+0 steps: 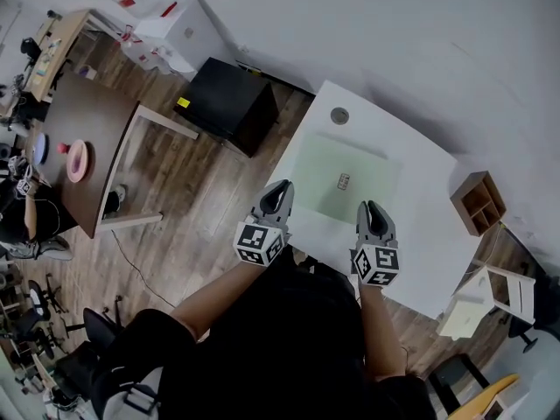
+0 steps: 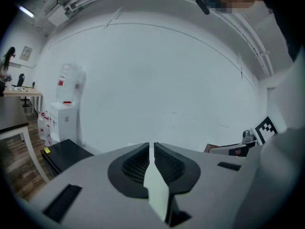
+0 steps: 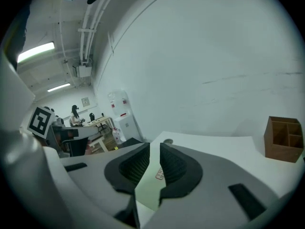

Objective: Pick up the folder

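Folder [image 1: 350, 157] lies flat on the white tabletop [image 1: 420, 234], pale green, with a small label [image 1: 344, 181] near its middle. It's ahead of both claws and slightly below them. Left claw [image 1: 282, 188] has its jaws together with nothing in them. It sits just off the near-left corner, beside the sheet rather than over it. Right claw [image 1: 371, 208] is also pinched to a thin slit and empty; looking along it, you see the label straight through that slit, so it's lined up on the folder's near edge. The near edge runs crosswise from one claw to the other, and the folder's far edge is toward the wall. My read is that the right claw is the closer one and better placed. Neither claw can take the edge while shut, so you'd need to open first, then come in low along the tabletop to get a jaw under that near edge. The sheet is thin and flat, so it will likely slide away rather than lift.
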